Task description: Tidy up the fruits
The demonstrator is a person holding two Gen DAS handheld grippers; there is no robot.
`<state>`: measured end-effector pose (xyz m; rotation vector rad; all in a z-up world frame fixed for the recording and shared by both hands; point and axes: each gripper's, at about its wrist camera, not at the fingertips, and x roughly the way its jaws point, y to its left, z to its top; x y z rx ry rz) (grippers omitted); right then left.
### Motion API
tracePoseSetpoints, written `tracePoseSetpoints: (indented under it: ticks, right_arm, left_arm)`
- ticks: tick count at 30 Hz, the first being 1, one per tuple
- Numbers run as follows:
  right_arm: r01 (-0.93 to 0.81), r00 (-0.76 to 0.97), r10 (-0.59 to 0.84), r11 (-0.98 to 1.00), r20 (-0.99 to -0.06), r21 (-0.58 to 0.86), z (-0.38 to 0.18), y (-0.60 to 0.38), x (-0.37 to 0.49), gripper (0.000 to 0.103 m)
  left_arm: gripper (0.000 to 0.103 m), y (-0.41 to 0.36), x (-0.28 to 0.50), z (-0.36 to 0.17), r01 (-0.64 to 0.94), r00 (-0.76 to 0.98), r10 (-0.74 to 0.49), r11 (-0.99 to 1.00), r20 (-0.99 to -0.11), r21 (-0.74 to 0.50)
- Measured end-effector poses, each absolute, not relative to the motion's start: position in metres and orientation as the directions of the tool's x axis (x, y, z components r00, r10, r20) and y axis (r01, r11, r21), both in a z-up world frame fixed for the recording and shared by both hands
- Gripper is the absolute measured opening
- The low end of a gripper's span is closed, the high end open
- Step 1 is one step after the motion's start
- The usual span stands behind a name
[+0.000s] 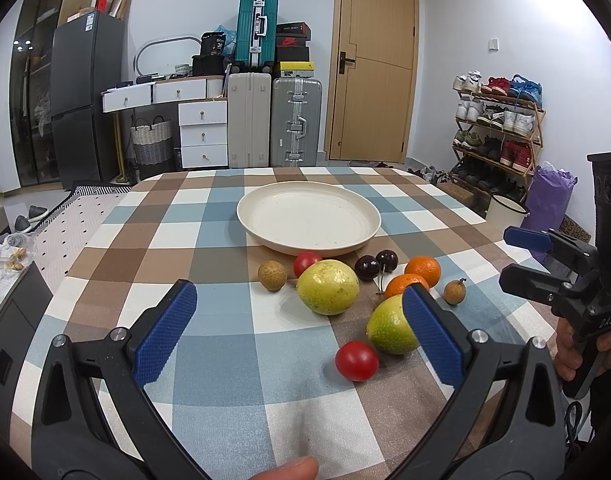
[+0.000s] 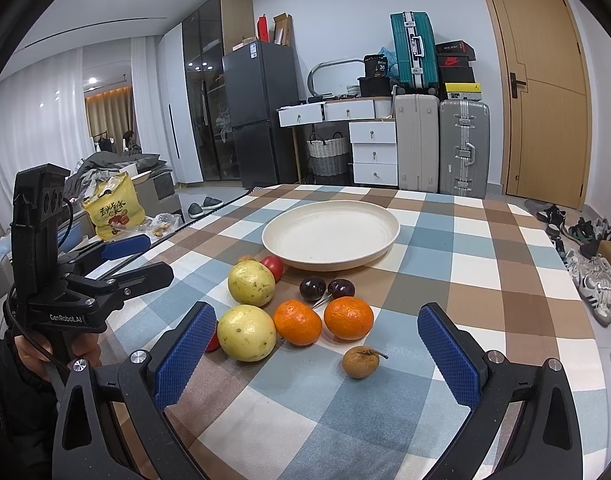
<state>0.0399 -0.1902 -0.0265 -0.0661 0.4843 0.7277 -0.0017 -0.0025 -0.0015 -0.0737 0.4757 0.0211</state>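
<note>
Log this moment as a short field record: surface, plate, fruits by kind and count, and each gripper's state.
surface: table with checked cloth
plate: cream plate, nothing in it, beyond the fruit
yellow-green fruits: two
oranges: two, side by side
cherries: two dark ones
tomatoes: two
small brown fruits: two
left gripper: open, holding nothing
right gripper: open, holding nothing
progress: no fruit on the plate yet
</note>
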Motion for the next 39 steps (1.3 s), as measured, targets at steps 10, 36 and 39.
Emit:
tracePoseSetpoints:
  ticks: [10, 36, 39]
  right_arm:
    - [-0.653, 0.641, 0.623, 0.75, -0.448, 0.108, -0.026, -0.19, 0.04, 0.103]
    - [-0.574, 0.642, 0.531, 0.811, -0.553, 0.112, -0.039, -0.195, 0.06, 0.103]
    - [-0.55, 0.628, 0.482, 0.83, -0.611, 0.091, -0.044, -0.194, 0.066, 0.103]
  left_arm:
    - [0.103, -0.001, -0.004, -0.003, -0.042, 0.888, 0.007, 0.997, -0.459, -0.065]
    - [0.103, -0.006, 0.008, -0.005, 0.0, 0.866, -0.019, 0.999, -0.499, -0.039]
    - [0.102, -0.005, 0.013, -0.009, 0.017, 0.84, -0.044, 0.998, -0.541, -0.055]
